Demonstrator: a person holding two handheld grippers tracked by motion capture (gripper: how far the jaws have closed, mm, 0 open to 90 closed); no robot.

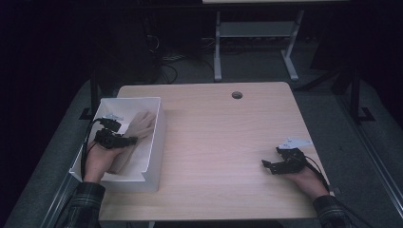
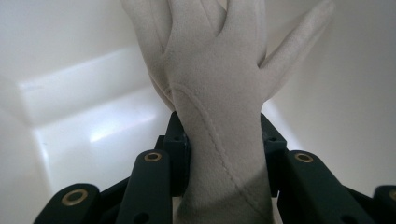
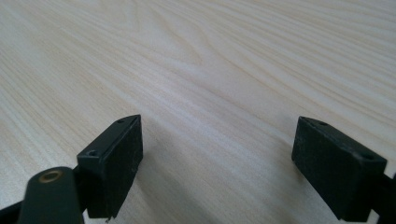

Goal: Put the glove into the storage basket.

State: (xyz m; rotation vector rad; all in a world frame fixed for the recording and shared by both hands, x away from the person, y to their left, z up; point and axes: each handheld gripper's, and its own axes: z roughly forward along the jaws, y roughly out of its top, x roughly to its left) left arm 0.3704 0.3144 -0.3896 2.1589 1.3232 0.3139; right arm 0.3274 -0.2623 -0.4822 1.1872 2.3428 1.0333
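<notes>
A beige glove (image 1: 142, 124) lies in the white box (image 1: 159, 137) at the table's left edge. My left gripper (image 1: 130, 140) is inside the box. In the left gripper view its jaws are shut on the wrist of the glove (image 2: 219, 84), one on each side of the left gripper (image 2: 224, 140), and the glove's fingers point away toward the box wall. More beige fabric (image 1: 124, 160) lies under my hand. Near the table's right front my right gripper (image 1: 267, 165) rests low over bare wood; the right gripper (image 3: 217, 158) is open with nothing between its jaws.
The light wooden table (image 1: 218, 137) has a round cable hole (image 1: 236, 95) near its far edge. White box walls (image 2: 70, 93) close around the left gripper. Beyond the table stand a desk frame (image 1: 218, 47) and cables on a dark floor.
</notes>
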